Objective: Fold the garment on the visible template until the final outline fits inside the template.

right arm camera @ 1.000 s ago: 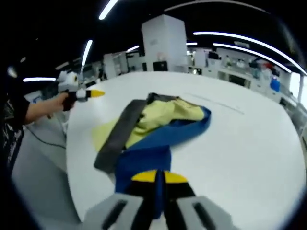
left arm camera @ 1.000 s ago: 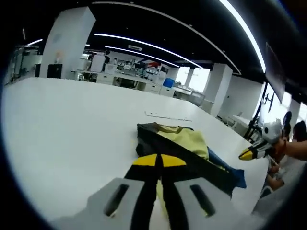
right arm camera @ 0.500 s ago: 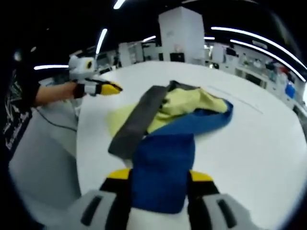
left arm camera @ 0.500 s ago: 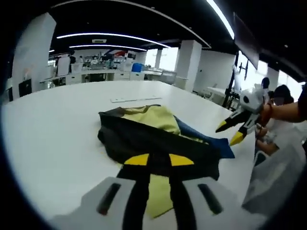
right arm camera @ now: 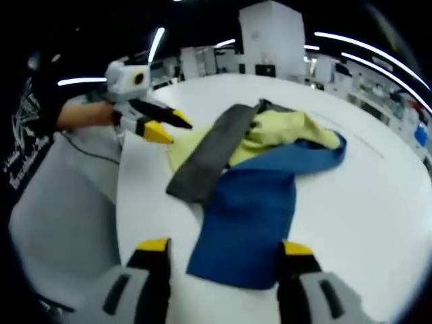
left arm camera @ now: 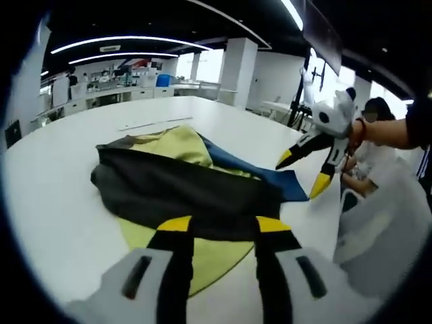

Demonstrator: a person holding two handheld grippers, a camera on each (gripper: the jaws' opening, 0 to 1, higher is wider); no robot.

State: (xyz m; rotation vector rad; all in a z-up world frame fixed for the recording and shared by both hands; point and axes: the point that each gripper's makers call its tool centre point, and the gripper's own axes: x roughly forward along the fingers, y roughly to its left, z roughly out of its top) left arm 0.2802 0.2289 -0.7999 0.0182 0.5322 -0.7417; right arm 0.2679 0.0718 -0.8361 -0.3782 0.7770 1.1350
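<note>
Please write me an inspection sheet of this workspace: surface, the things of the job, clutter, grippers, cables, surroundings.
Surface: white table, round edge near the person.
Job's things: garment in yellow, blue and dark grey, lying crumpled, not folded; faint template line beyond it.
Clutter: nothing seen.
Grippers: left gripper open over the grey and yellow cloth; right gripper open around the blue end; both hold nothing.
Cables: dark cable near the table edge.
Surroundings: open office, ceiling light strips, white pillars, seated person.

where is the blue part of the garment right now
In the right gripper view, the blue part of the garment lies on the white table just ahead of the right gripper, between its open jaws, beside the dark grey band.
</note>
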